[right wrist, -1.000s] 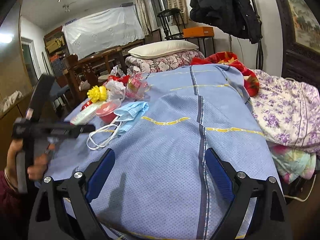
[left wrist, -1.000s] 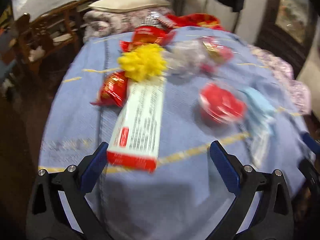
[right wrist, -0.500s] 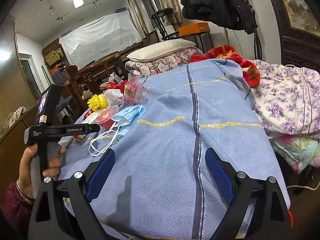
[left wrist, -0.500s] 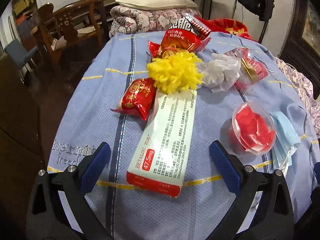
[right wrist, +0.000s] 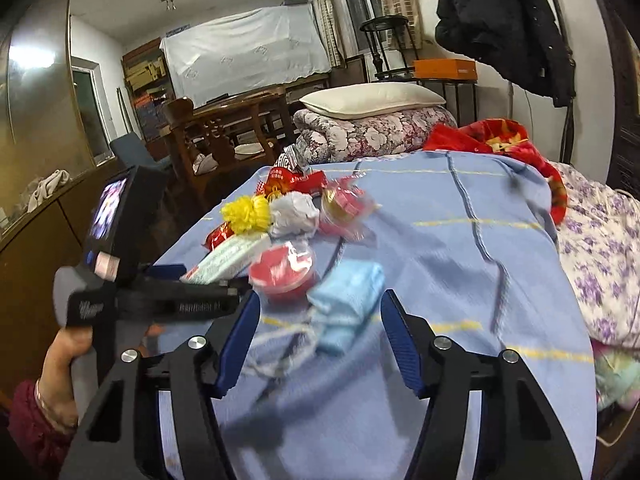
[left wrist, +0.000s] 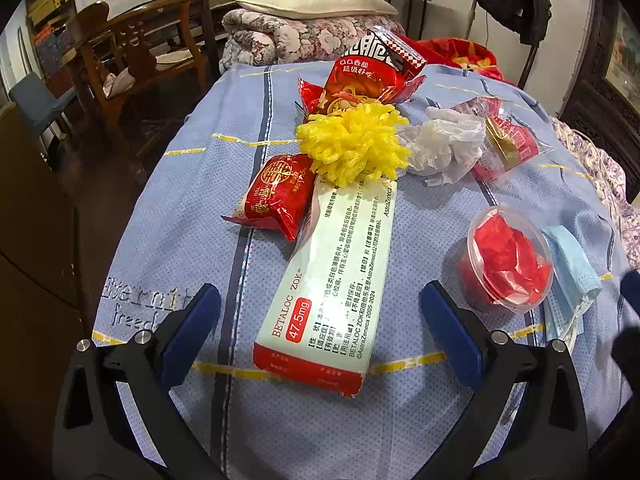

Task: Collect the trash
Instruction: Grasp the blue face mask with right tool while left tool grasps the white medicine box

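Note:
Trash lies on a blue bedspread [left wrist: 192, 208]. My left gripper [left wrist: 320, 328] is open, and the near end of a white and red medicine box [left wrist: 332, 280] lies between its fingers, untouched. Beyond the box are a red snack packet [left wrist: 280, 196], a yellow foam net [left wrist: 356, 148], a crumpled white bag [left wrist: 444, 144] and a large red snack bag [left wrist: 368, 76]. A clear cup of red paper [left wrist: 504, 256] stands to the right. My right gripper [right wrist: 320, 340] is closing, with a blue face mask [right wrist: 348, 300] just ahead between its fingers, and the pads are not pressing on it.
A clear wrapper with red contents [left wrist: 504, 144] lies at the back right. A person's hand [right wrist: 60, 356] holds the left gripper's handle at the bed's left edge. Folded floral quilts and a pillow [right wrist: 372, 100] lie at the bed's far end. Wooden chairs [left wrist: 132, 52] stand to the left.
My right gripper has moved in towards the trash and its jaws have narrowed. The face mask now sits between its fingers. The left gripper has shifted slightly and settled over the medicine box.

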Available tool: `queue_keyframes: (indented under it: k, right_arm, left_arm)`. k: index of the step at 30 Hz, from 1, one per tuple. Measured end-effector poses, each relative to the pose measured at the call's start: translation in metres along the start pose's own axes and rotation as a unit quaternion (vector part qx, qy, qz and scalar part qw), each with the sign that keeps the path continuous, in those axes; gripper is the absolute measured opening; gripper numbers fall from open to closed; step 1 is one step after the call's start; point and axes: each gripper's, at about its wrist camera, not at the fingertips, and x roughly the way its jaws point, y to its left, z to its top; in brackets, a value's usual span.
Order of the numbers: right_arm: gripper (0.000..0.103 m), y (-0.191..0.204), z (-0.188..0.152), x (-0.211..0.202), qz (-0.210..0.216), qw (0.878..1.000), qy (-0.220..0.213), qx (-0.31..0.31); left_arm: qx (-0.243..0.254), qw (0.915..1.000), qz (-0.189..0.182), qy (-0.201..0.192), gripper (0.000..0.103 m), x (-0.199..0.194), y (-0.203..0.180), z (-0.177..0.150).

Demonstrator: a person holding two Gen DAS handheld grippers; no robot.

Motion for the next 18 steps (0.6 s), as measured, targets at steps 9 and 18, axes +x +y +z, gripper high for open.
queue_keyframes:
  k: [9, 18]
  right_arm:
    - [0.009, -0.008, 0.004, 0.01, -0.002, 0.999, 0.022, 0.041]
    - [0.01, -0.028, -0.019, -0.06, -0.003, 0.998, -0.024, 0.06]
  left_arm:
    - [0.002, 1.0, -0.004, 0.0, 0.097, 0.001, -0.002, 0.002]
    - [-0.012, 0.9992, -0.036, -0.017, 0.082, -0.009, 0.005, -0.001]
